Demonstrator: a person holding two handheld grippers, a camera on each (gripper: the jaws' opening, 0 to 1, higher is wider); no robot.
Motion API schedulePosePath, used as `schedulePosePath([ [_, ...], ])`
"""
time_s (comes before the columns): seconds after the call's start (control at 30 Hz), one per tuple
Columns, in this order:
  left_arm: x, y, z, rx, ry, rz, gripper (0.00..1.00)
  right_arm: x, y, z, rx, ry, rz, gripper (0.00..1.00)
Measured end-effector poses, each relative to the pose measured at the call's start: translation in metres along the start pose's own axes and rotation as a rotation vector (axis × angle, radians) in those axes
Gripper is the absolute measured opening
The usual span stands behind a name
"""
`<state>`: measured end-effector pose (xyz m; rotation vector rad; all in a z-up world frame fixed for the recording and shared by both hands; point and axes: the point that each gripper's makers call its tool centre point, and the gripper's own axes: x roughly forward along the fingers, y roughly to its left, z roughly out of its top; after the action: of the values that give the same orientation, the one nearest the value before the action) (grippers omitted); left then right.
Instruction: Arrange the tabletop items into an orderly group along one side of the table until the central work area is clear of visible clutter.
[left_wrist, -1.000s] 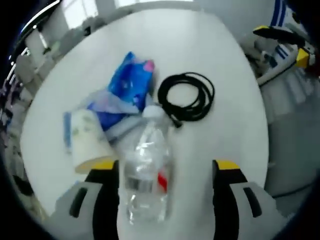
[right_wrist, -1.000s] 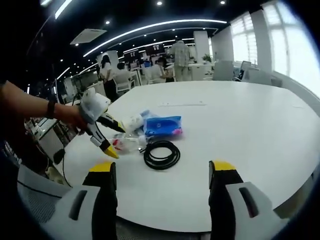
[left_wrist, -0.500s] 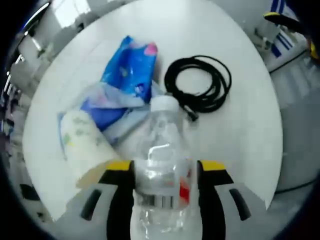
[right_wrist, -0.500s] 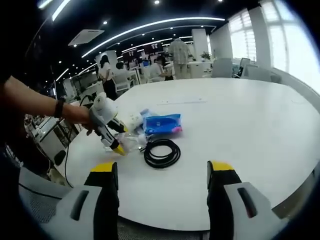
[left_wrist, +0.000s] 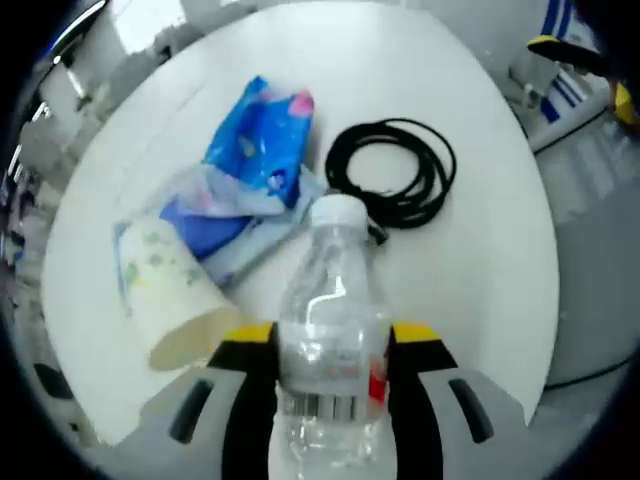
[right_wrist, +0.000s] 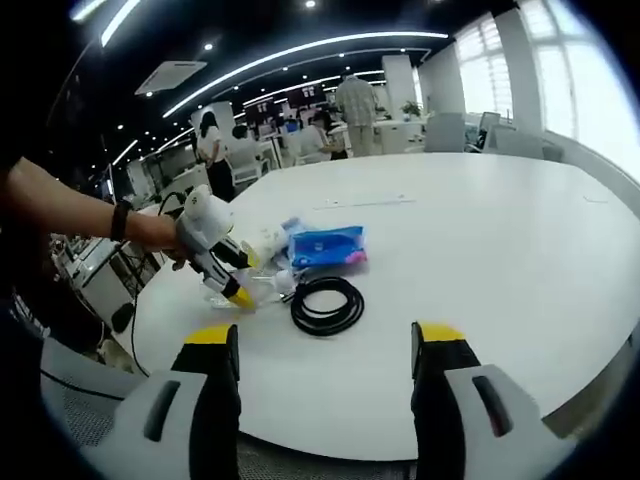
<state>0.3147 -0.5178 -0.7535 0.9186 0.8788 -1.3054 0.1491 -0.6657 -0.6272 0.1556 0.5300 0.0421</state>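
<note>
In the left gripper view, the left gripper (left_wrist: 330, 345) has its yellow-tipped jaws clamped on a clear water bottle (left_wrist: 330, 350), one jaw on each side of its body; the bottle's white cap points away from the camera, toward a coiled black cable (left_wrist: 392, 183) lying on the white bench (left_wrist: 470, 260); just left of the bottle a paper cup (left_wrist: 165, 300) lies on its side, touching a crumpled blue plastic bag (left_wrist: 250, 170); the cable lies just beside the bag, to its right.

In the right gripper view, the right gripper (right_wrist: 325, 350) hovers over the near edge of the bench (right_wrist: 480, 250), its jaws wide apart and holding nothing; the left gripper (right_wrist: 215, 250), held in a person's hand (right_wrist: 175, 240), is down at the cluster of bag (right_wrist: 325, 246), cup and bottle near the bench's left side; the cable (right_wrist: 325, 305) lies just in front of that cluster; people stand and sit among office desks in the background.
</note>
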Motion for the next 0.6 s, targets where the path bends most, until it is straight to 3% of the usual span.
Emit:
schedulePosePath([
  [0.17,-0.008,0.002,-0.002,-0.017,-0.011,0.009,0.39,0.0,0.001,0.0,0.001,-0.002,0.003,0.7],
  [0.6,-0.047,0.018,0.005,-0.11,-0.135,0.096,0.38,0.0,0.003,0.001,0.001,-0.005,0.014,0.69],
])
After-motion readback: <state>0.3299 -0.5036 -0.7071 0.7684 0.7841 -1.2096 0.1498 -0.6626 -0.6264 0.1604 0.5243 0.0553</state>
